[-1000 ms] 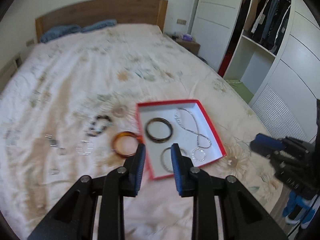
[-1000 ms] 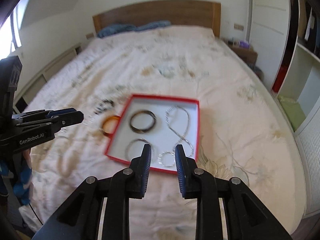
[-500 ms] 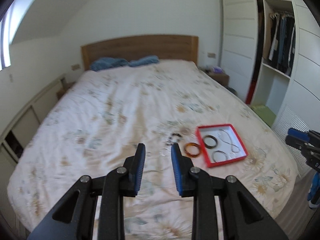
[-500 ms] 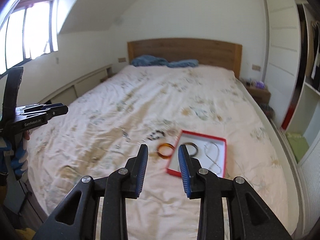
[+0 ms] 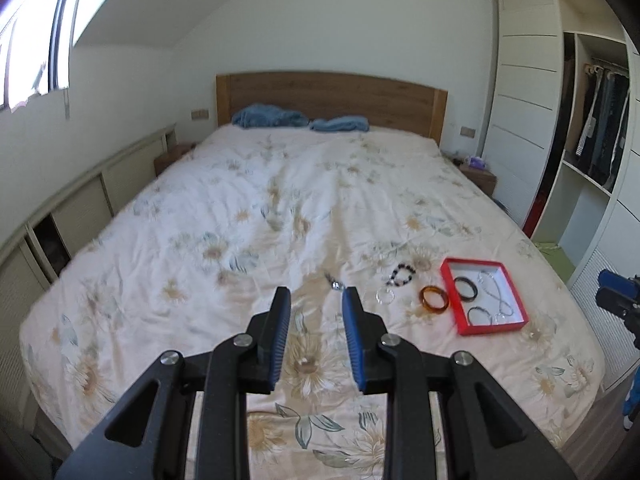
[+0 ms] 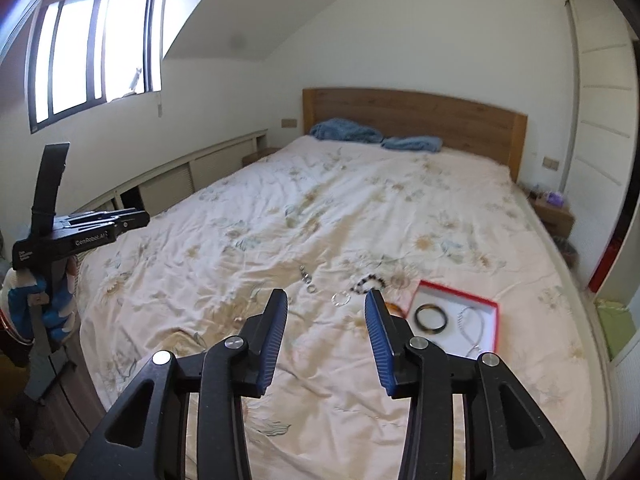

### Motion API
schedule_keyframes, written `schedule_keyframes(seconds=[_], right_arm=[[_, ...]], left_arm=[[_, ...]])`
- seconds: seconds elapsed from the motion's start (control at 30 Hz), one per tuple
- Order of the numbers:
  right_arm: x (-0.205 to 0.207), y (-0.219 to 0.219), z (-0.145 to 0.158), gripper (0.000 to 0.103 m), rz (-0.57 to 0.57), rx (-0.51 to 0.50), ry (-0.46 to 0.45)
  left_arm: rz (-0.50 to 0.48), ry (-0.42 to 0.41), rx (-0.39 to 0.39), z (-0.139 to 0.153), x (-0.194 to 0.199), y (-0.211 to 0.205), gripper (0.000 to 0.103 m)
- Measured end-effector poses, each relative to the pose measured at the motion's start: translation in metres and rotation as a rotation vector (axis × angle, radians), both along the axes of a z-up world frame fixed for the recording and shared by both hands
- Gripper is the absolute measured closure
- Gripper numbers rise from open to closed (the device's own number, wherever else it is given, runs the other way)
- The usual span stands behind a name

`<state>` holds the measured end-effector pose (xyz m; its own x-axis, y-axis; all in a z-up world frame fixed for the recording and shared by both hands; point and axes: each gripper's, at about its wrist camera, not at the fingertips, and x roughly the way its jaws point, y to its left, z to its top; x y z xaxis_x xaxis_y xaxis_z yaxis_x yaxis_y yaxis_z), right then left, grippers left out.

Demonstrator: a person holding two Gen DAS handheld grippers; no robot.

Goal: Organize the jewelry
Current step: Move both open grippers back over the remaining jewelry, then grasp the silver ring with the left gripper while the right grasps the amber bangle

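A red tray (image 5: 450, 285) lies on the bed at the right and holds a dark bangle (image 5: 467, 288), a silver necklace (image 5: 496, 290) and a thin ring bangle (image 5: 479, 315). Left of it on the quilt lie an amber bangle (image 5: 434, 299), a black bead bracelet (image 5: 401, 274), a clear ring (image 5: 385, 296) and a small silver piece (image 5: 335, 282). My left gripper (image 5: 313, 320) is open and empty, well short of them. My right gripper (image 6: 326, 320) is open and empty; the tray (image 6: 495, 324) and dark bangle (image 6: 430, 318) show to its right.
The bed (image 5: 256, 216) has a floral quilt, blue pillows (image 5: 272, 117) and a wooden headboard. A white wardrobe (image 5: 520, 128) with hanging clothes stands at the right. Low cabinets (image 6: 168, 188) run along the left wall under a window.
Both grippers have pulled back and up from the tray, so the whole bed shows. Their jaws have opened wider, the right most. The jewelry has not moved.
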<state>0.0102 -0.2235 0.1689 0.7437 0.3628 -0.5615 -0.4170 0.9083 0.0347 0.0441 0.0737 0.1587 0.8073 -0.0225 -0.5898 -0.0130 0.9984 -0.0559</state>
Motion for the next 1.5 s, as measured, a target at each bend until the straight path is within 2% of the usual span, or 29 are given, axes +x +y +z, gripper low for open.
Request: schedule_keyframes(seconds=[0.2, 0.43, 0.6, 0.73, 0.93, 1.23, 1.43, 1.5], right_arm=[[0.053, 0.008, -0.054, 0.063, 0.011, 0.000, 0.106], [0.137, 0.013, -0.137, 0.063, 0.006, -0.028, 0.254], [0.196, 0.011, -0.184, 0.063, 0.005, -0.051, 0.335], [0.236, 0.012, -0.214, 0.062, 0.015, -0.064, 0.374], [0.278, 0.020, -0.248, 0.058, 0.027, -0.068, 0.426], [0.309, 0.030, -0.278, 0.058, 0.008, -0.124, 0.495], [0.319, 0.044, -0.293, 0.058, 0.007, -0.244, 0.538], [0.320, 0.046, -0.296, 0.058, 0.012, -0.276, 0.544]], left_arm=[[-0.011, 0.070, 0.009, -0.064, 0.047, -0.001, 0.078], [-0.090, 0.213, -0.030, -0.158, 0.125, -0.018, 0.078], [-0.128, 0.292, -0.051, -0.211, 0.174, -0.035, 0.078], [-0.150, 0.325, -0.049, -0.240, 0.206, -0.042, 0.078], [-0.170, 0.358, -0.021, -0.272, 0.240, -0.048, 0.078], [-0.183, 0.366, -0.021, -0.293, 0.251, -0.048, 0.078], [-0.190, 0.359, -0.028, -0.297, 0.251, -0.047, 0.079], [-0.195, 0.358, -0.021, -0.297, 0.250, -0.049, 0.085]])
